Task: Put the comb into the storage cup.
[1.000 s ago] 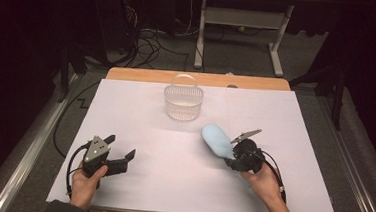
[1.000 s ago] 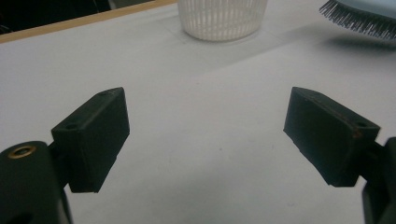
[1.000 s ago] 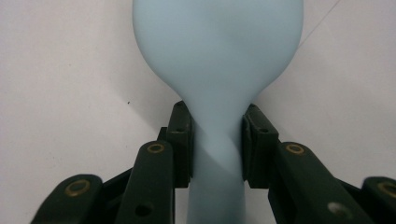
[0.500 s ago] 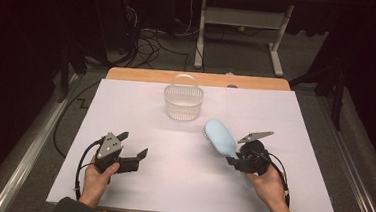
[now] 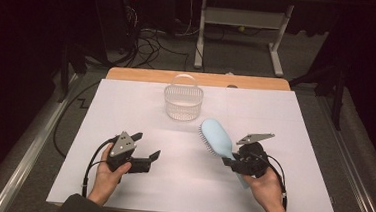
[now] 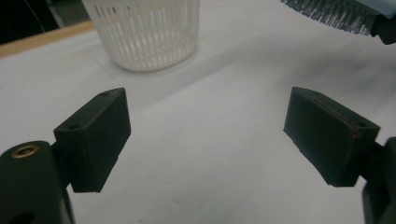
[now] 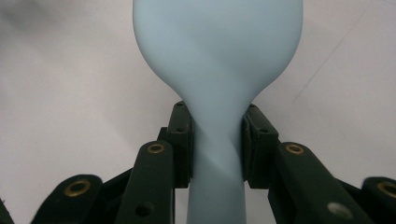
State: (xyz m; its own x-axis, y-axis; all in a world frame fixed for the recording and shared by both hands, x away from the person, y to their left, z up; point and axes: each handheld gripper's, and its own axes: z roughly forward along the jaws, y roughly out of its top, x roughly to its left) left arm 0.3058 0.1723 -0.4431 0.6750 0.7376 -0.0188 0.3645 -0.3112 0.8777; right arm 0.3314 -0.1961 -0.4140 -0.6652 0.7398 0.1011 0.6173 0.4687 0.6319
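A pale blue hairbrush (image 5: 216, 136) is held off the white table, head toward the basket, bristles facing left and down. My right gripper (image 5: 231, 162) is shut on its handle; in the right gripper view both pads press the narrow neck of the hairbrush (image 7: 217, 70). At the front left, my left gripper (image 5: 147, 153) stands open and holds nothing. From the left gripper view its two pads (image 6: 95, 137) stand wide apart over bare table, and the brush bristles (image 6: 334, 14) show at the top right. A clear ribbed plastic basket (image 5: 182, 103) stands at the back middle, also seen as the basket (image 6: 144, 32).
A white sheet covers the table (image 5: 295, 123), with a wooden edge (image 5: 143, 75) at the back. Beyond the table are cables (image 5: 150, 38) on the floor and a white desk frame (image 5: 242, 19). A metal rail (image 5: 27, 160) runs along the table's left side.
My left gripper has moved to the right and a little forward across the table. The right gripper has raised the brush head and tilted it more toward the basket.
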